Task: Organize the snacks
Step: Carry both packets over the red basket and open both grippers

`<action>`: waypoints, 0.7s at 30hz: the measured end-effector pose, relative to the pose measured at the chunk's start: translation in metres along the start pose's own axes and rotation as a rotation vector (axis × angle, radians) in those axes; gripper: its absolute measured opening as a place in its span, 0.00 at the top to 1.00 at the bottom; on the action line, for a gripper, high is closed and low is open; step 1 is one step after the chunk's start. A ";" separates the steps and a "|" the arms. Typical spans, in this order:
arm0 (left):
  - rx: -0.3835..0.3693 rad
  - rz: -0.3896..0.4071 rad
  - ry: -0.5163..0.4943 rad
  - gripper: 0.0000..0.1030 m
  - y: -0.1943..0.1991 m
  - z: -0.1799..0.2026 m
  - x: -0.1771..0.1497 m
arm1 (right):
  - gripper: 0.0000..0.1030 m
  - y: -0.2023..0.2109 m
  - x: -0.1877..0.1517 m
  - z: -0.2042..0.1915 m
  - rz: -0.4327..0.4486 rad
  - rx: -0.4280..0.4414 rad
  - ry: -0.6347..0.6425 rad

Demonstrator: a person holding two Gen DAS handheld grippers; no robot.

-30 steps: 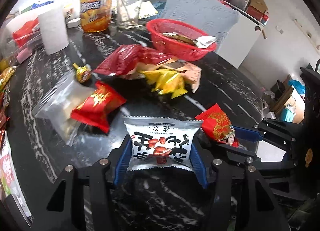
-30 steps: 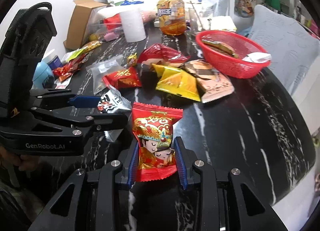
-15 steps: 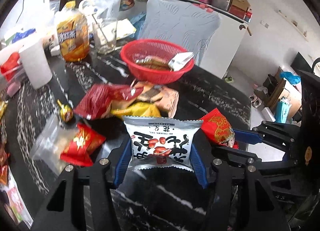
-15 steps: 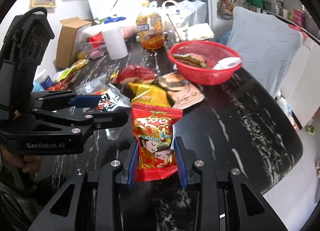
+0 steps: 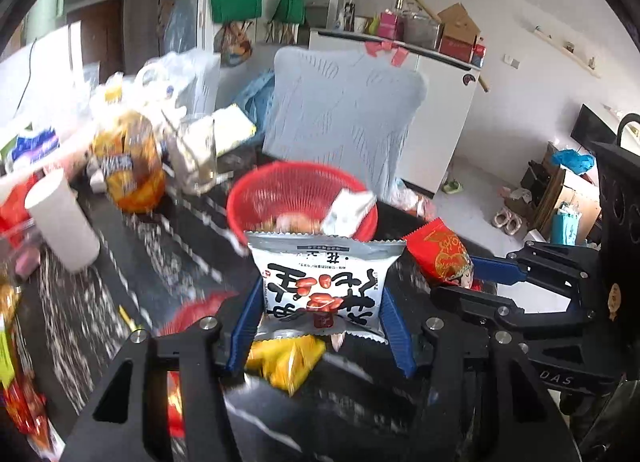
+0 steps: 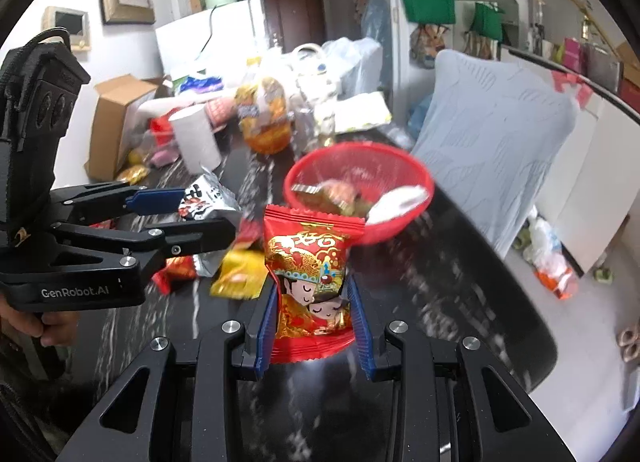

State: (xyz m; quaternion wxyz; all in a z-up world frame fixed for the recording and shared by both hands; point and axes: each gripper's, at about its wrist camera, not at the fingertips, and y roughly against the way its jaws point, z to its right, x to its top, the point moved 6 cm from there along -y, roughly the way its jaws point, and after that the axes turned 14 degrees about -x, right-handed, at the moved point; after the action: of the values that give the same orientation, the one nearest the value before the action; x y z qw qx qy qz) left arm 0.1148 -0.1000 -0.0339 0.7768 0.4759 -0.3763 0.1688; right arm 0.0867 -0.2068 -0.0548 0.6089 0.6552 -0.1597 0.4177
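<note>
My left gripper (image 5: 320,322) is shut on a white peanut packet (image 5: 322,282) and holds it above the table, short of the red basket (image 5: 280,186). My right gripper (image 6: 314,322) is shut on a red packet with cartoon faces (image 6: 310,274), also held in the air. The red basket shows in the right wrist view (image 6: 384,230) too, just beyond the packet, with a few wrappers in it. Each gripper shows in the other's view: the right one (image 5: 480,274) at right, the left one (image 6: 192,214) at left.
Loose snack packets lie under the grippers: yellow (image 5: 288,362), (image 6: 236,274) and red (image 5: 188,314). A paper roll (image 5: 64,218), an orange drink bottle (image 5: 128,162) and a glass (image 5: 192,158) stand at the back left. A pale blue chair (image 6: 492,150) stands behind the table.
Both grippers have risen and moved forward toward the red basket with their packets. The basket now looks nearer and the loose packets have slid below the fingers.
</note>
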 end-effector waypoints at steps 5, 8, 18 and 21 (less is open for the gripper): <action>0.000 0.023 -0.016 0.47 -0.014 -0.007 0.029 | 0.68 -0.009 0.026 0.016 0.027 -0.029 -0.006; 0.000 0.026 -0.018 0.47 -0.024 -0.014 0.044 | 0.68 -0.020 0.042 0.025 0.031 -0.043 -0.005; 0.030 0.026 0.005 0.47 -0.056 -0.047 0.074 | 0.67 -0.069 0.078 0.044 0.012 -0.053 0.011; 0.043 0.021 0.021 0.47 -0.062 -0.057 0.075 | 0.67 -0.085 0.089 0.045 0.014 -0.056 0.022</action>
State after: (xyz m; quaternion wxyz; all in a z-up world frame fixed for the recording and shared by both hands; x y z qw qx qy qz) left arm 0.2266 -0.0884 -0.0309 0.7684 0.4869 -0.3693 0.1899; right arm 0.2170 -0.2047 -0.0412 0.6257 0.6321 -0.1693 0.4246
